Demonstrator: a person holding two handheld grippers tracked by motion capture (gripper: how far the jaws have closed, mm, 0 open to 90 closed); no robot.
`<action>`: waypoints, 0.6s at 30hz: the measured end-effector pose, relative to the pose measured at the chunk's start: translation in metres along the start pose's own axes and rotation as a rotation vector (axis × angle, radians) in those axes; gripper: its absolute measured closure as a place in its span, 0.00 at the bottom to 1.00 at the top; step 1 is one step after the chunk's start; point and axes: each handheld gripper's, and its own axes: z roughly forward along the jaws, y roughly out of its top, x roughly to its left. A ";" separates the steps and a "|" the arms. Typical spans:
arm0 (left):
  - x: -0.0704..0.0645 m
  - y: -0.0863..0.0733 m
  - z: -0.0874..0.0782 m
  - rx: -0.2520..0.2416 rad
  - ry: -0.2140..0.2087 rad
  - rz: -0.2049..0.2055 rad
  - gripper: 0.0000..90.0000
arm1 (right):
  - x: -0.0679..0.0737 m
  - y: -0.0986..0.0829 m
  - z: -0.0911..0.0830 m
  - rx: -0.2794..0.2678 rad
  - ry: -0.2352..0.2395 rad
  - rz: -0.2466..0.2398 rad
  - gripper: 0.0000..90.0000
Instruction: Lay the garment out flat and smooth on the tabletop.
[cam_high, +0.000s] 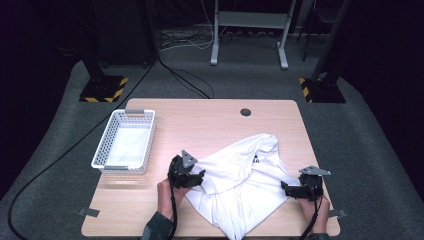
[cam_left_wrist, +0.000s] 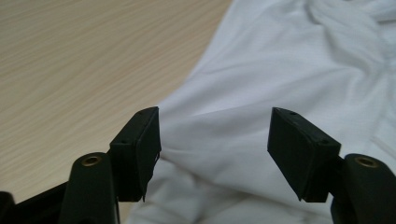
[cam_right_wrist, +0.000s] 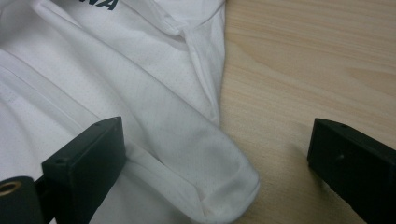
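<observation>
White shirt (cam_high: 245, 175) btwn both open grippers

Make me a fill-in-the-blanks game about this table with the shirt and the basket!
1. The crumpled shirt is the colour ____.
2. The basket holds ____.
3. The left gripper has its jaws ____ over the cloth.
4. The right gripper hovers at the tip of a ____.

Missing words: white; nothing; open; sleeve

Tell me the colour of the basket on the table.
White, a mesh-sided basket with grey handles; clearest in the high view.
</observation>
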 end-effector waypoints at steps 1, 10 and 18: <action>-0.009 0.001 0.002 -0.001 -0.036 0.014 0.35 | 0.000 0.000 0.000 0.000 0.000 0.000 0.04; -0.052 0.004 0.035 0.105 -0.138 0.140 0.35 | 0.000 0.000 0.000 0.000 0.000 0.000 0.04; -0.043 0.000 0.045 0.112 -0.122 0.135 0.83 | 0.000 0.000 0.000 0.000 0.000 0.000 0.04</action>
